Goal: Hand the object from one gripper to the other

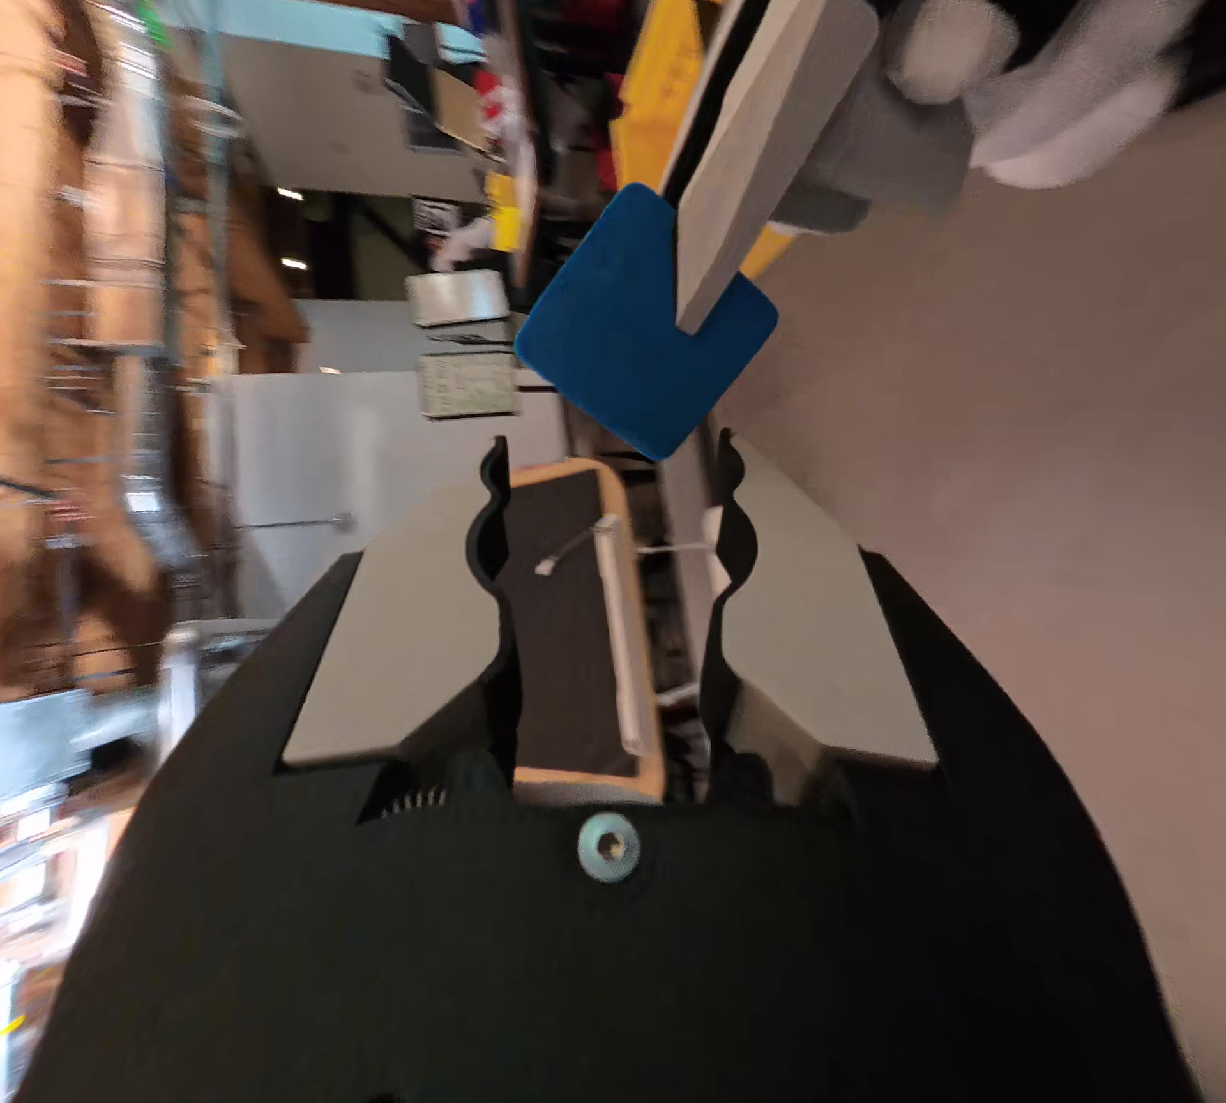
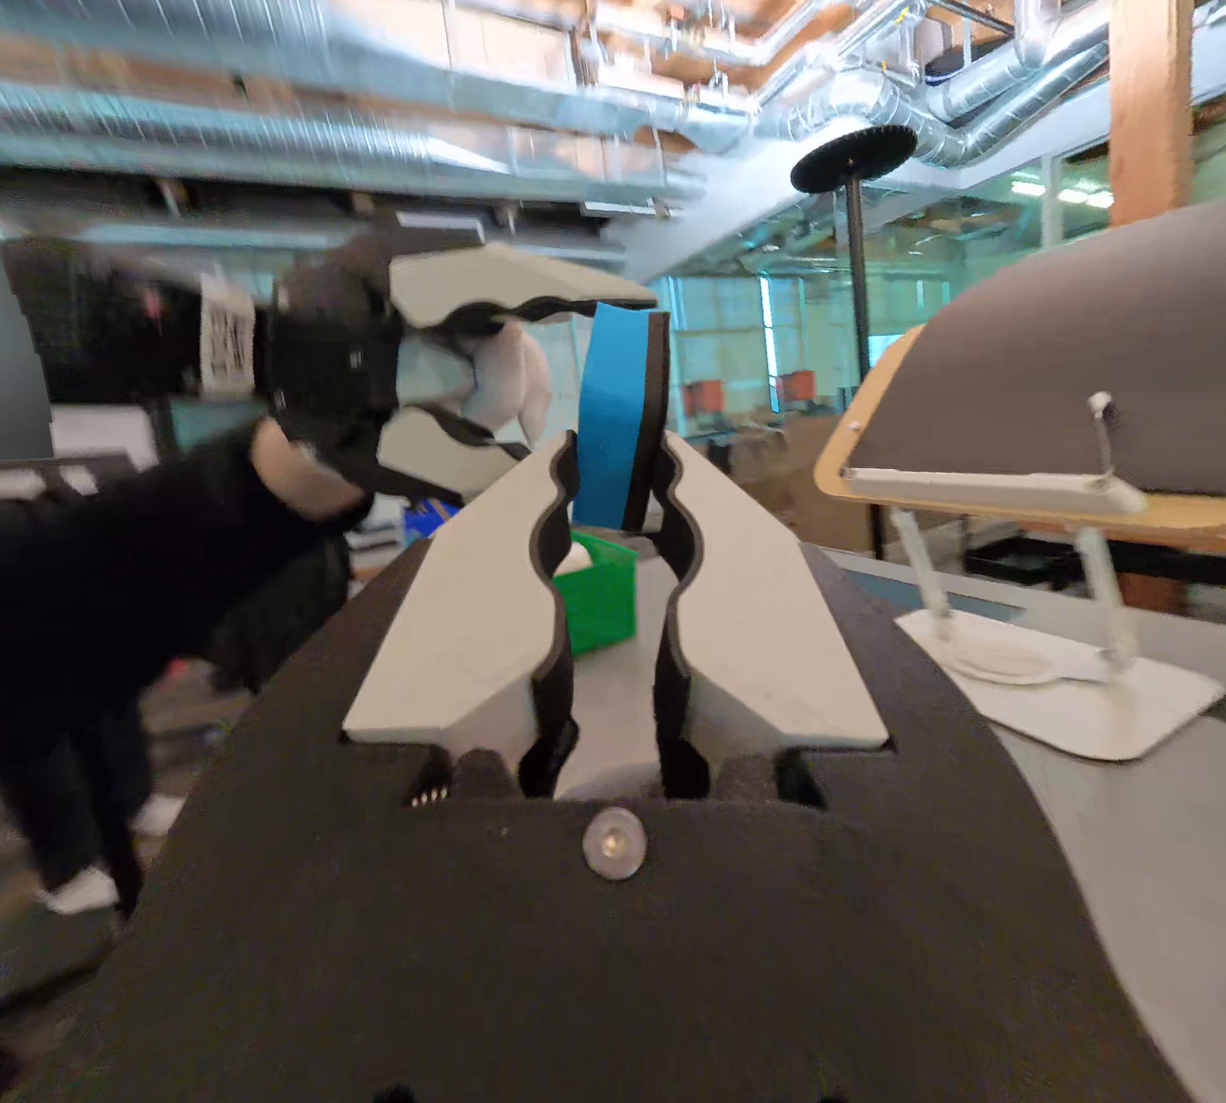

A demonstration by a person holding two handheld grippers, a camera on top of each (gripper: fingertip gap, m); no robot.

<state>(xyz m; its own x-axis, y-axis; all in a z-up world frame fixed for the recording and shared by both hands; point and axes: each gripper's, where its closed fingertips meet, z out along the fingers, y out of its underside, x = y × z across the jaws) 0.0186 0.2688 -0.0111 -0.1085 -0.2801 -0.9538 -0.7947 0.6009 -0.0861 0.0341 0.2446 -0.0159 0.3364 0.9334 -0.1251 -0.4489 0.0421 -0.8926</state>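
Note:
A flat square pad, blue on one face and black on the other (image 2: 607,408), stands upright between my right gripper's (image 2: 617,444) fingertips, which are shut on its lower edge. In the left wrist view the pad (image 1: 623,355) hangs as a blue diamond from the right gripper (image 1: 690,322), which reaches in from the upper right. My left gripper (image 1: 612,444) is open and empty, and the pad's lower corner sits just at the gap between its tips. In the right wrist view the left gripper (image 2: 590,376) comes from the left, jaws apart above and below the pad.
A green bin (image 2: 600,597) stands on the grey table (image 2: 1094,839) beyond the pad. A white stand (image 2: 1035,693) carrying a dark board with a wooden rim (image 2: 995,355) is at the right. A white-gloved hand (image 1: 1035,76) and a black sleeve (image 2: 133,574) hold the grippers.

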